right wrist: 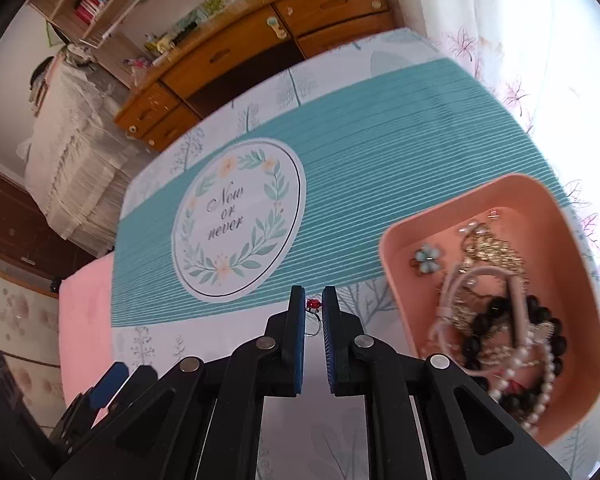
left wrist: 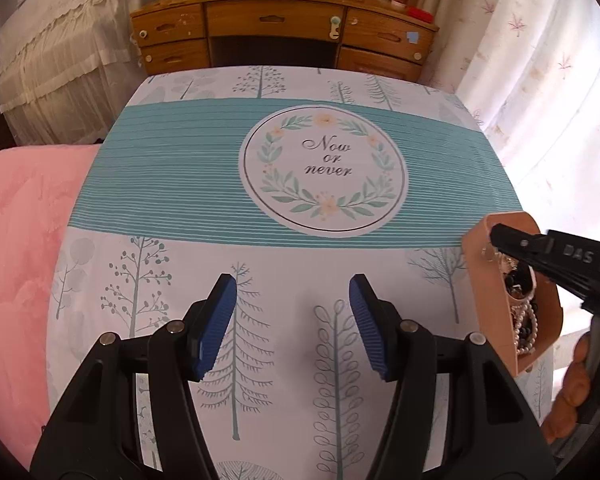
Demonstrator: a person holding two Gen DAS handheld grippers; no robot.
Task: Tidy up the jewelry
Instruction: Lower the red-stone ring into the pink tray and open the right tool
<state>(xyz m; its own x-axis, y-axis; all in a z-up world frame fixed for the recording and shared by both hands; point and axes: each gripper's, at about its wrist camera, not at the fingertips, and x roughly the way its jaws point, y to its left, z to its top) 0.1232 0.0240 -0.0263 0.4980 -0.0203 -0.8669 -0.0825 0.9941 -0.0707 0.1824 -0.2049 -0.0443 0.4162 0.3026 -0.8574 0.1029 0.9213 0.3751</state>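
Note:
A pink tray (right wrist: 396, 264) sits at the right edge of the table and holds a tangle of jewelry: a pearl string (right wrist: 536, 376), black beads (right wrist: 496, 316), a gold chain (right wrist: 496, 248) and a blue flower piece (right wrist: 427, 259). My right gripper (right wrist: 313, 308) is shut on a silver ring with a red stone (right wrist: 313, 312), just left of the tray and above the cloth. In the left wrist view the tray (left wrist: 476, 264) shows at the right with the right gripper (left wrist: 500, 240) over it. My left gripper (left wrist: 292, 304) is open and empty over the near part of the table.
The table carries a white and teal cloth (left wrist: 180, 168) with a round "Now or never" print (left wrist: 322, 170). A pink bedspread (left wrist: 20, 240) lies to the left. A wooden desk (left wrist: 276, 32) stands beyond the table, and curtains (left wrist: 540, 80) hang at the right.

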